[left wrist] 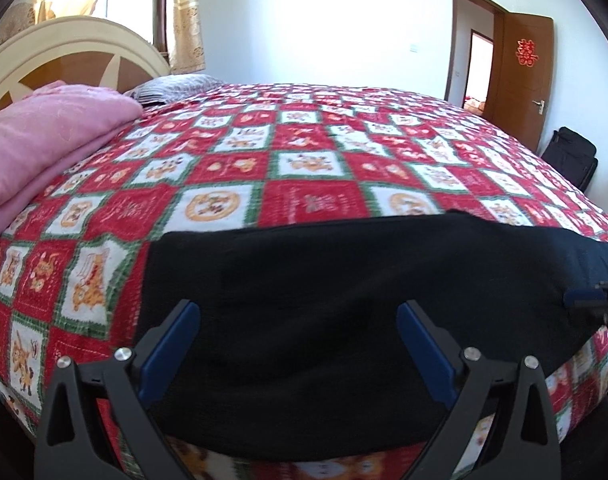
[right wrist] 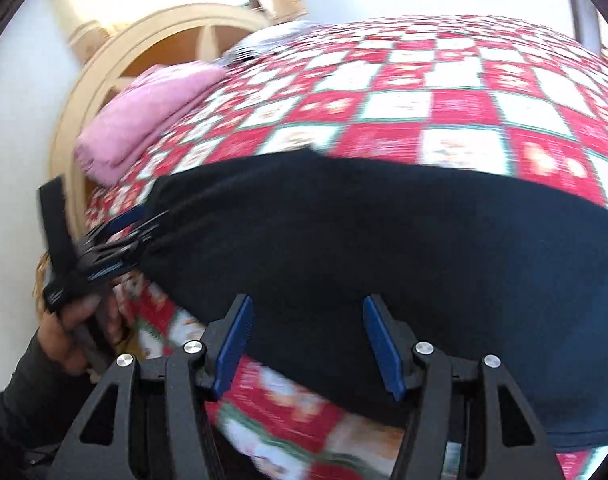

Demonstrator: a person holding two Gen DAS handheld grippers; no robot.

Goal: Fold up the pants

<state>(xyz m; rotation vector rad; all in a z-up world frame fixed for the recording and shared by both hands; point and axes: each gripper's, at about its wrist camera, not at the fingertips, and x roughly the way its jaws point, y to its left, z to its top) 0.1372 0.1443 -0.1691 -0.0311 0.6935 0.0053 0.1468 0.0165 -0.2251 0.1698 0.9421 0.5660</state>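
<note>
While lying flat, pants (left wrist: 343, 280) stretch left-to-right.

1 blk pants (left wrist: 323, 292), 2 grippers (L (left wrist: 298, 346), R (right wrist: 307, 344)), 1 pink blanket (left wrist: 48, 136), 1 pillow (left wrist: 172, 86), 1 door (left wrist: 519, 80).

Right wrist view smeared w/ motion blur: quilt (right wrist: 443, 120) prints unreadable. Black pants (right wrist: 383, 248) run off its right edge, and off the right edge in left wrist view. Right claw (left wrist: 583, 300) only pokes in at far right, grip can't tell. Pink blanket (left wrist: 44, 144) cut off left.
</note>
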